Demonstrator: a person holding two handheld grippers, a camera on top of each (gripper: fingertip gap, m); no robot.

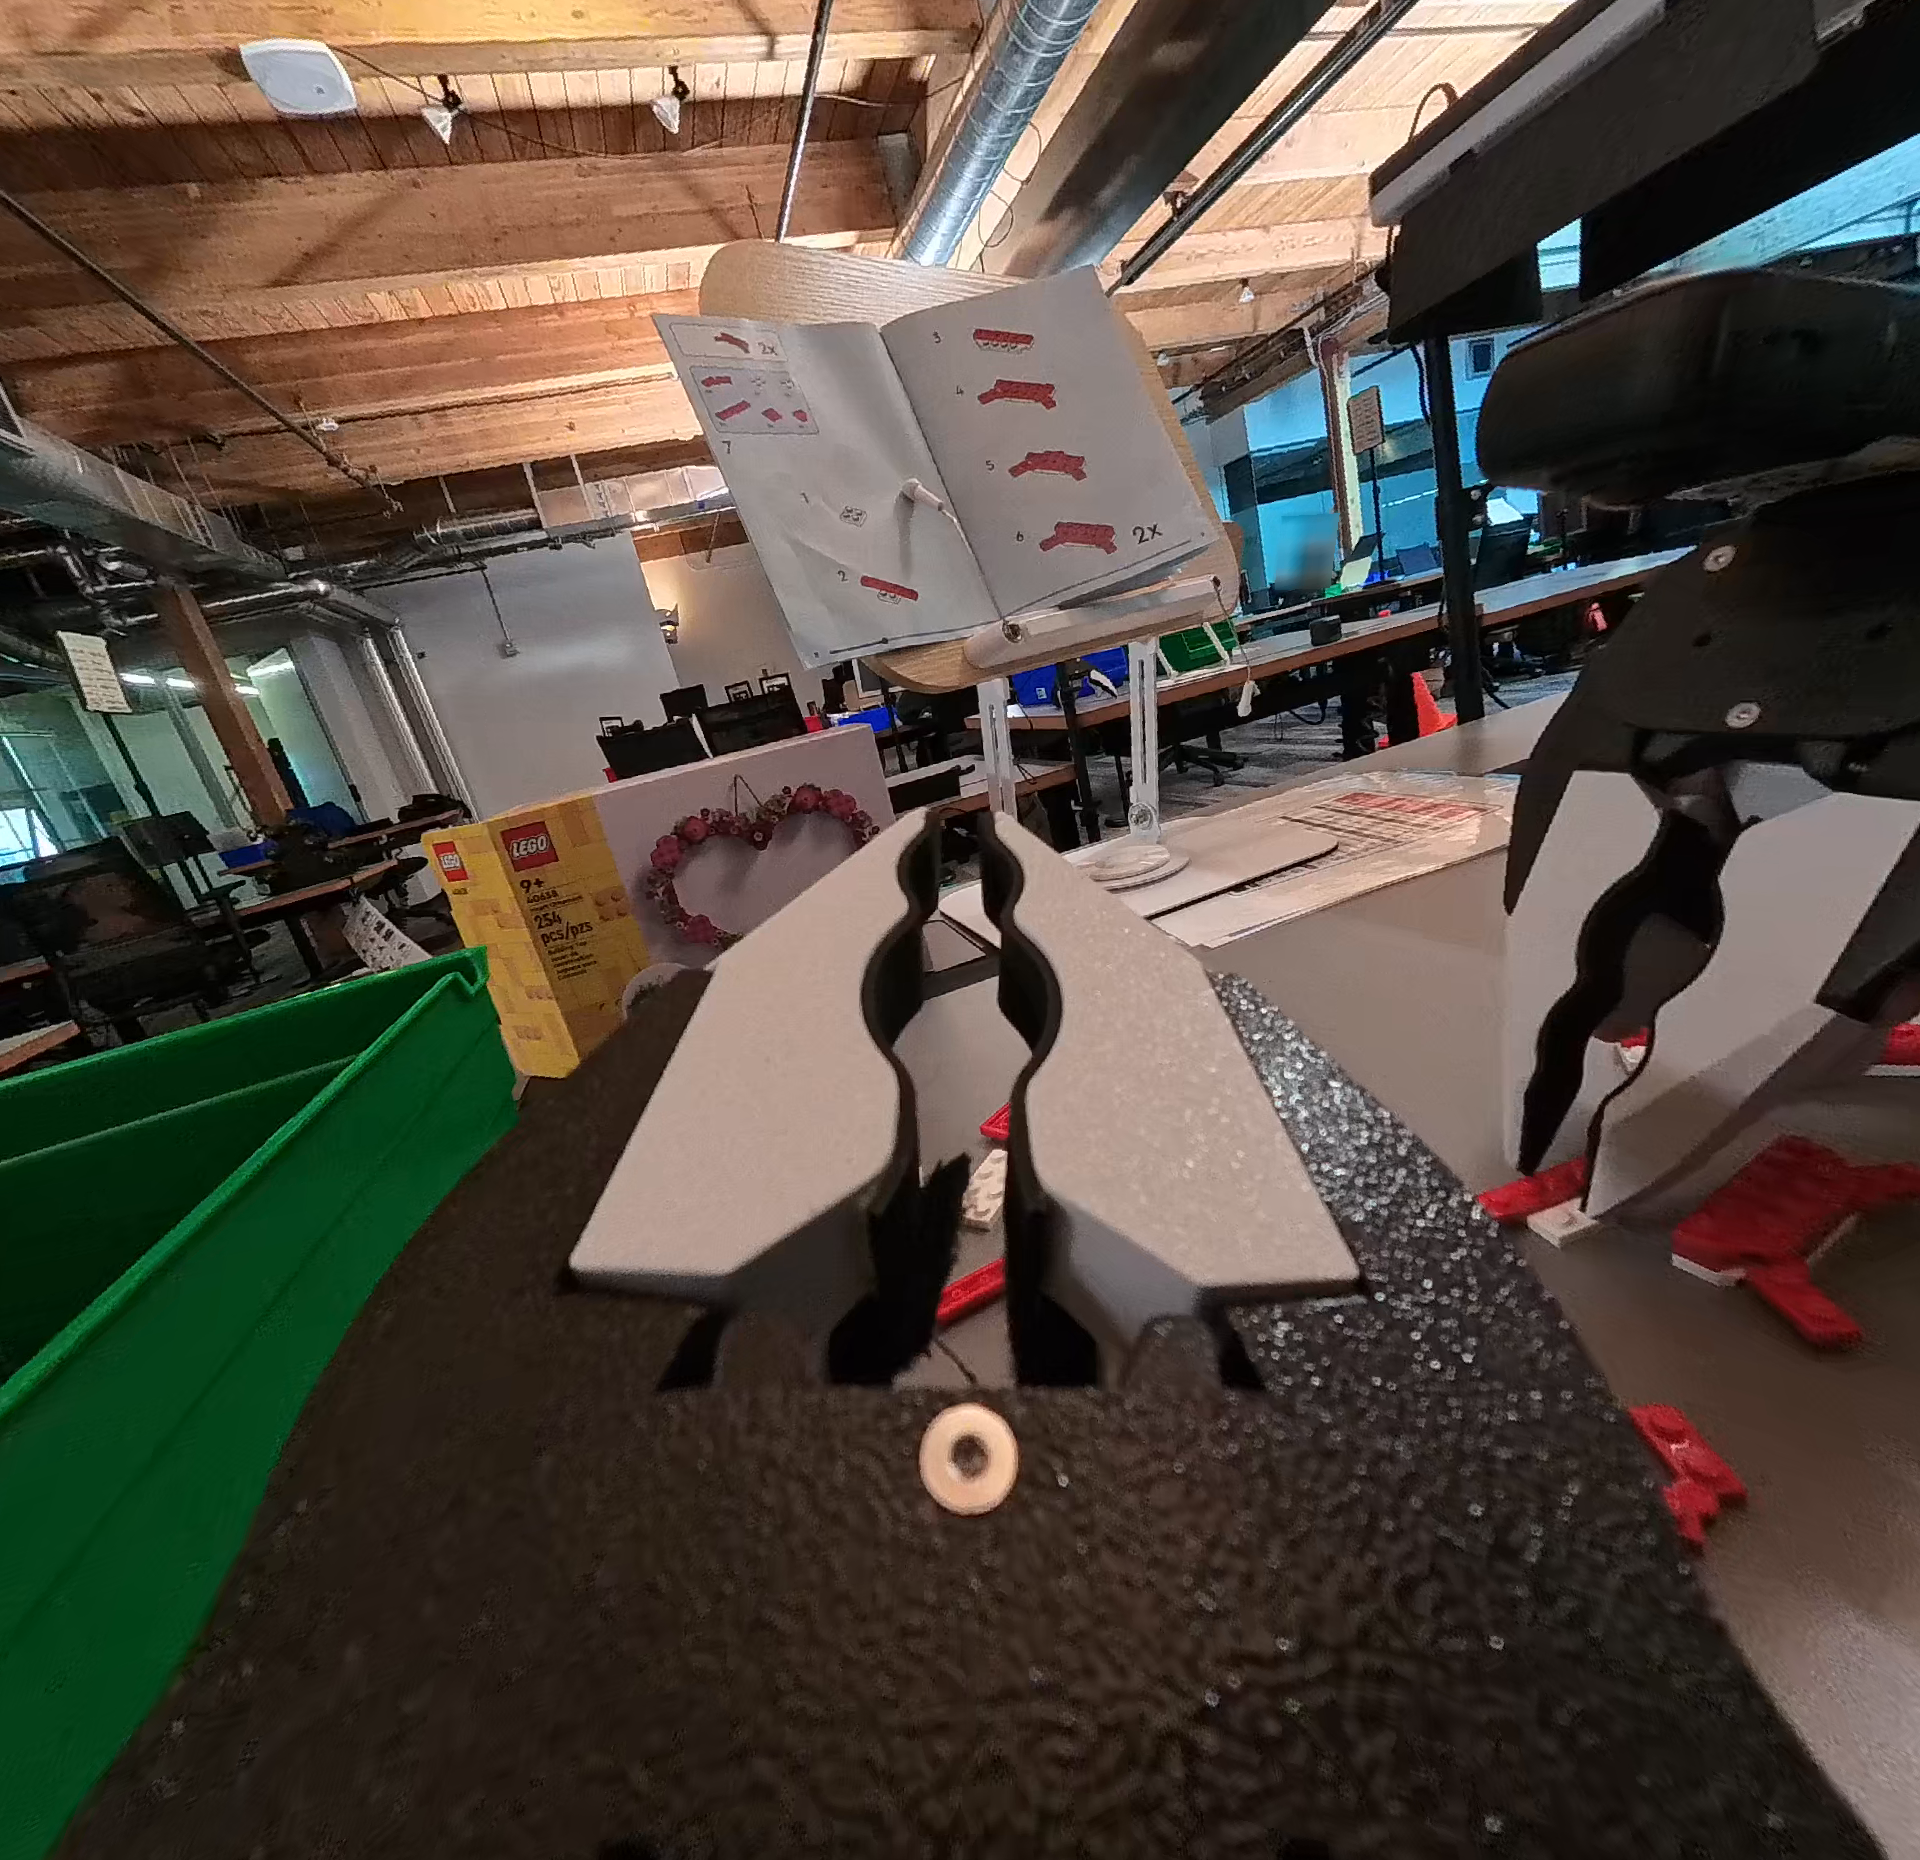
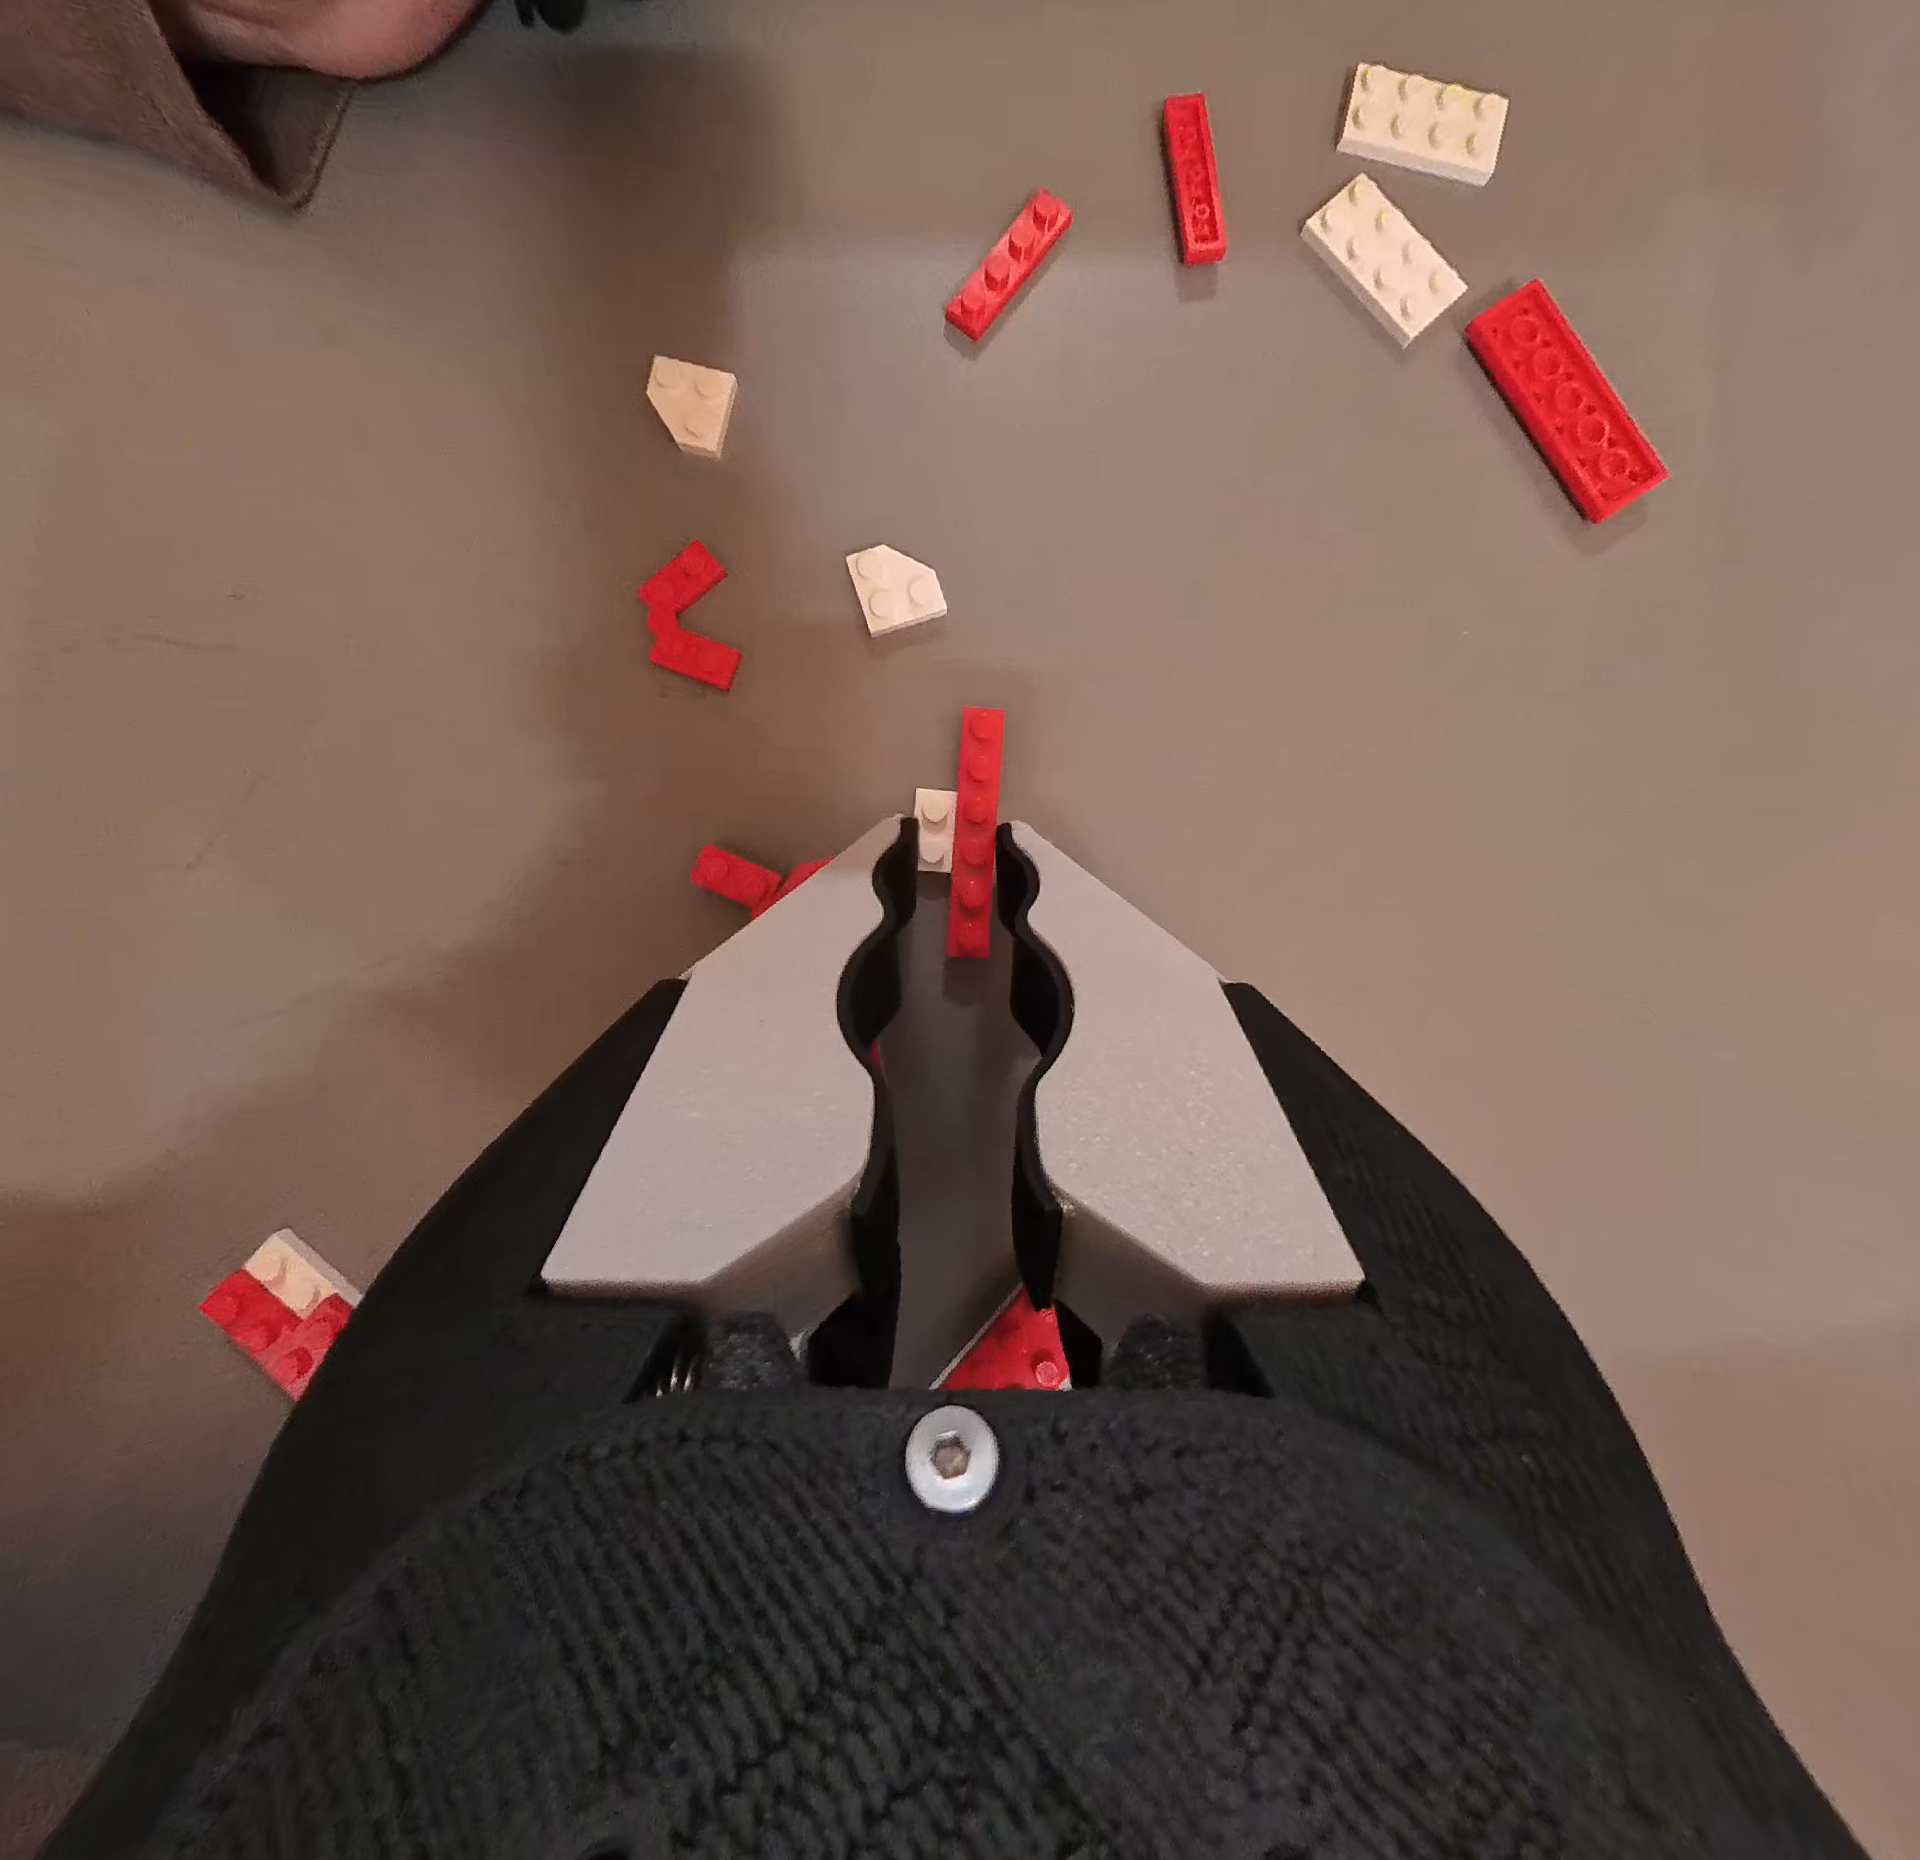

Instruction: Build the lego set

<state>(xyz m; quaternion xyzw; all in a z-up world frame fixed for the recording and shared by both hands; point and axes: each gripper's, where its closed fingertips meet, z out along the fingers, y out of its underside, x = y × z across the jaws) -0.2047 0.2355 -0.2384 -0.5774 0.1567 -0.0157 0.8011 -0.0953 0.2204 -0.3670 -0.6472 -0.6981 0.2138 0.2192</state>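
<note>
The right tool (image 2: 951,834) straddles a long red studded plate (image 2: 975,834) and small white plate (image 2: 934,823) on the grey surface (image 2: 1351,875), its tips narrowly parted. The left tool (image 1: 961,823) hovers slightly open, empty, before a green plastic bin (image 1: 208,1135).

Left view level, right view top-down.

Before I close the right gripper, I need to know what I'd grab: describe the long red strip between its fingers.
The long red strip is a thin, glossy plastic plate with a single row of studs facing up. It lies flat on the grey table, pointing away, half between the open right gripper fingers. A small white plate sits against its left side.
</note>
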